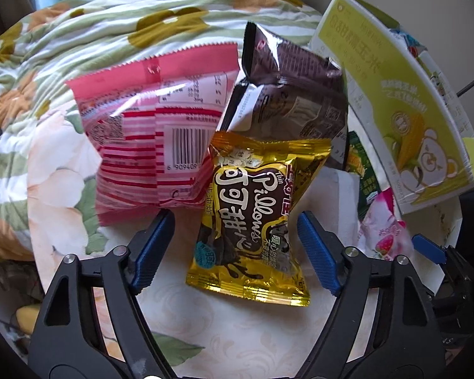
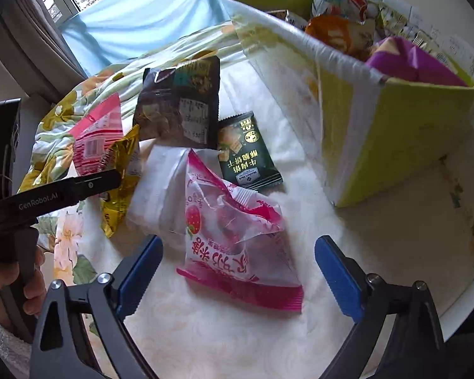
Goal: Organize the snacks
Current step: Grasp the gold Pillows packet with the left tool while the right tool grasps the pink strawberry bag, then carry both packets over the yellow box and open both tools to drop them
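Nearest the left wrist lens: left gripper (image 1: 237, 246), blue pads apart, straddling one gold packet (image 1: 252, 221) without pressing it. Nearest the right wrist lens: right gripper (image 2: 240, 278), pads spread wide either side of one pink strawberry packet (image 2: 237, 240), no contact visible.

Largest to smallest, counted:
- One yellow-green cardboard box (image 2: 404, 145), open-topped, right of the loose snacks, already holding several packets, too jumbled to count.
- One red-striped pink bag (image 1: 148, 145), barcode up, just left of the gold packet.
- One dark brown bag (image 2: 180, 107), behind the gold packet, overlapping its top edge.
- One white pouch (image 2: 161, 189), partly under the strawberry packet.
- One small dark green cracker packet (image 2: 246, 154), near the box's corner.

Six loose snacks in all, on a pale patterned tabletop (image 2: 237, 341). Beyond: floral quilt (image 1: 110, 31), light blue curtain (image 2: 142, 9), window at upper left. Bare hand (image 2: 12, 284) gripping the left tool's handle.
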A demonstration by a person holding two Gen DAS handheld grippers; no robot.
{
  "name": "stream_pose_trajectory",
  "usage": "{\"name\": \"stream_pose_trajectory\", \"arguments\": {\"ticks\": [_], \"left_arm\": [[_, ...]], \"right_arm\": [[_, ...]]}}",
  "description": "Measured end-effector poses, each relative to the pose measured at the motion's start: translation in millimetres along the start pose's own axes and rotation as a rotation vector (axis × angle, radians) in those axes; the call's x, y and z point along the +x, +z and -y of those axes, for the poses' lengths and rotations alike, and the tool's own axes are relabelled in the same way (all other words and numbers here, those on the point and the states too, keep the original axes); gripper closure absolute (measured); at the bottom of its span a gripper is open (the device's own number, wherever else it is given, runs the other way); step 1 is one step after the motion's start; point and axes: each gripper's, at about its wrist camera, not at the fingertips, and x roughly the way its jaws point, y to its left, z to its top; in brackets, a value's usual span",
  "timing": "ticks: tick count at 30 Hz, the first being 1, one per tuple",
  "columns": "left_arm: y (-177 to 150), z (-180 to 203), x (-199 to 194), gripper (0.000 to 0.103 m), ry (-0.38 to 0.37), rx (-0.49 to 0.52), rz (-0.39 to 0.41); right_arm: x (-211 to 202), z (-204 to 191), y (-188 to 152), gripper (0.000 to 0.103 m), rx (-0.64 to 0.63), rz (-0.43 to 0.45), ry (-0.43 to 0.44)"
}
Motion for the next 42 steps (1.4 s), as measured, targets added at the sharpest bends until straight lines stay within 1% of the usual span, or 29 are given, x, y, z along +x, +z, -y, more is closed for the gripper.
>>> {"name": "stream_pose_trajectory", "arguments": {"ticks": [1, 2, 3, 4, 9, 11, 13, 17, 20, 22, 23, 25, 28, 32, 35, 39, 42], "left_arm": [[0.0, 0.6, 3.4, 0.030, -0.002, 0.001, -0.006], [-0.7, 1.3, 6.2, 0.035, -0.004, 0.001, -0.010], [-0.7, 1.9, 9.1, 0.042, -0.010, -0.001, -0.017], [-0.5, 1.9, 10.3, 0.044, -0.016, -0.001, -0.023], [-3.6, 4.7, 10.5, 0.050, -0.011, 0.010, -0.020], [-5.6, 5.5, 8.3, 0.051, -0.005, 0.015, -0.020], [-8.9, 5.4, 5.9, 0.051, 0.002, 0.025, -0.021], [-17.5, 7.1, -0.3, 0.052, 0.017, 0.042, -0.019], [-23.1, 10.0, -5.5, 0.052, 0.027, 0.054, -0.013], [-26.7, 11.3, -8.8, 0.052, 0.027, 0.054, -0.011], [-28.1, 11.6, -10.9, 0.052, 0.028, 0.053, -0.009], [-32.2, 11.4, -16.7, 0.052, 0.027, 0.053, -0.002], [-33.9, 10.6, -22.7, 0.053, 0.022, 0.048, 0.007], [-34.0, 10.0, -31.6, 0.053, 0.024, 0.036, 0.025], [-34.9, 11.8, -45.3, 0.053, 0.026, 0.033, 0.047], [-38.8, 17.2, -70.9, 0.054, 0.027, 0.028, 0.075], [-37.8, 25.3, -94.2, 0.054, 0.025, 0.022, 0.100]], "right_arm": [[1.6, 0.3, -0.7, 0.012, -0.003, -0.002, 0.001], [4.0, 0.4, -0.9, 0.013, -0.008, -0.006, 0.000], [7.4, 1.0, -0.9, 0.014, -0.011, -0.013, -0.004], [9.4, 1.1, -0.3, 0.016, -0.009, -0.015, -0.005], [15.7, 7.6, 0.5, 0.017, 0.011, -0.019, -0.001], [18.1, 8.7, 0.0, 0.017, 0.008, -0.022, 0.003], [20.2, 8.8, 0.3, 0.021, 0.001, -0.027, 0.008], [22.7, 5.8, 1.5, 0.025, -0.031, -0.023, -0.010], [24.0, 4.0, 2.7, 0.032, -0.057, -0.015, -0.032], [23.8, 2.4, 3.3, 0.042, -0.076, -0.009, -0.046], [23.5, 2.4, 3.5, 0.044, -0.086, -0.009, -0.051], [22.2, 1.2, 4.0, 0.051, -0.101, -0.007, -0.052], [19.4, 1.2, 3.3, 0.057, -0.109, -0.008, -0.042], [10.9, -2.6, 2.6, 0.059, -0.114, 0.010, -0.035], [-3.6, -7.8, 2.0, 0.060, -0.133, 0.034, -0.023], [-28.9, -18.5, 4.2, 0.060, -0.158, 0.072, -0.001], [-53.9, -23.4, 9.0, 0.060, -0.156, 0.092, 0.036]]}}
